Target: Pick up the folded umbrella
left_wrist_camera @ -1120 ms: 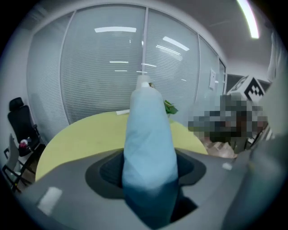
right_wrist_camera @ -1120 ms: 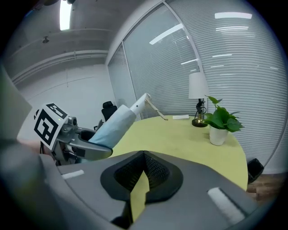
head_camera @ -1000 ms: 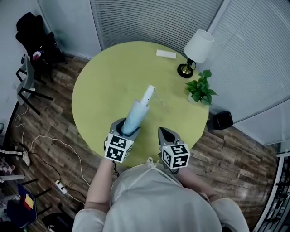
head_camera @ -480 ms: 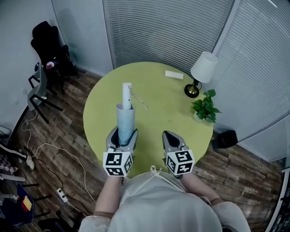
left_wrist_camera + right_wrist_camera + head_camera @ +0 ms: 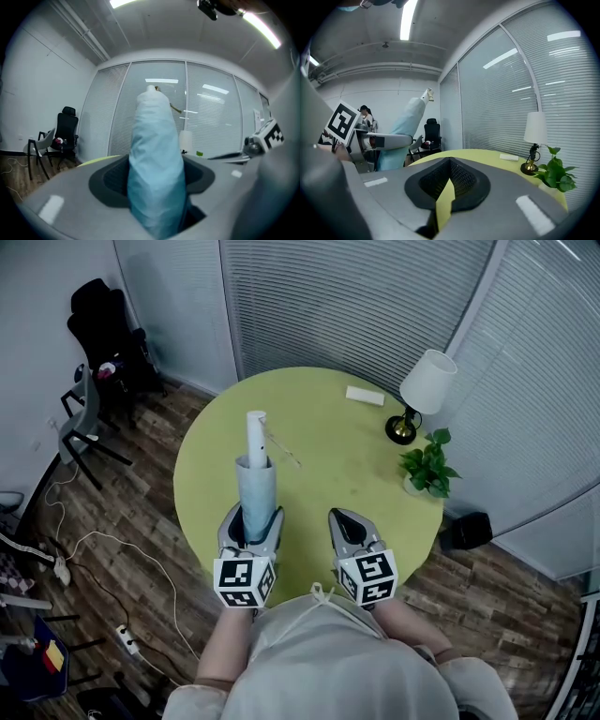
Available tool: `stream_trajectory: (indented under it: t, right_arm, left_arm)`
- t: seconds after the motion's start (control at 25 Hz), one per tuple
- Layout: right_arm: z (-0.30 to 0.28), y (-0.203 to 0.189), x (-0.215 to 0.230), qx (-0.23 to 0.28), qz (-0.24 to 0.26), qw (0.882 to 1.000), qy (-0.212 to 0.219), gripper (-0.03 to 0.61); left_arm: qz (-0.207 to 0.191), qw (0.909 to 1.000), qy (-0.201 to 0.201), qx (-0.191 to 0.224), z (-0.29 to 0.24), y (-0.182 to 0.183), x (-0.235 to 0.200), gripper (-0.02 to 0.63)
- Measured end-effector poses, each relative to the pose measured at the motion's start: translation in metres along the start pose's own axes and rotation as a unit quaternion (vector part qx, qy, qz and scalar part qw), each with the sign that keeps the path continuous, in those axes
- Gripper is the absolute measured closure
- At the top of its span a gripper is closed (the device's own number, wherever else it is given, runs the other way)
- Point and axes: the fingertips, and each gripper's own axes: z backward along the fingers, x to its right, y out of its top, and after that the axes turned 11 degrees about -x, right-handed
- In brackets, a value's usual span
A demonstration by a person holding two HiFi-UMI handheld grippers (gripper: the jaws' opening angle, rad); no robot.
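Note:
The folded umbrella (image 5: 255, 486), light blue with a white handle end (image 5: 255, 430), is held clear above the round yellow-green table (image 5: 337, 460). My left gripper (image 5: 250, 518) is shut on its lower part, and the umbrella sticks out forward, away from me. In the left gripper view the umbrella (image 5: 154, 154) fills the space between the pads of the left gripper (image 5: 155, 180). My right gripper (image 5: 343, 518) hovers beside it with nothing in it, jaws together. The right gripper view shows the right gripper (image 5: 448, 180) with only a sliver of table between its pads, and the umbrella (image 5: 407, 126) at the left.
A white-shaded lamp (image 5: 424, 390), a potted plant (image 5: 428, 465) and a small white box (image 5: 365, 396) stand at the table's far right. A black office chair (image 5: 98, 338) and a grey chair (image 5: 80, 423) are at left. A black bin (image 5: 466, 529) sits on the wooden floor.
The umbrella has swung from slanting right to pointing straight away from me, and it was lifted. Both grippers have risen; over the last half second little has moved.

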Motion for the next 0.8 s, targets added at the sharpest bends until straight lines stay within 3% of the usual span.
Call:
stream_trajectory:
  t: [0.8]
  right_arm:
    - [0.003, -0.004, 0.017, -0.010, -0.009, 1.000, -0.012, 0.580]
  left_arm:
    - [-0.010, 0.9994, -0.032, -0.013, -0.013, -0.010, 0.031, 0.317]
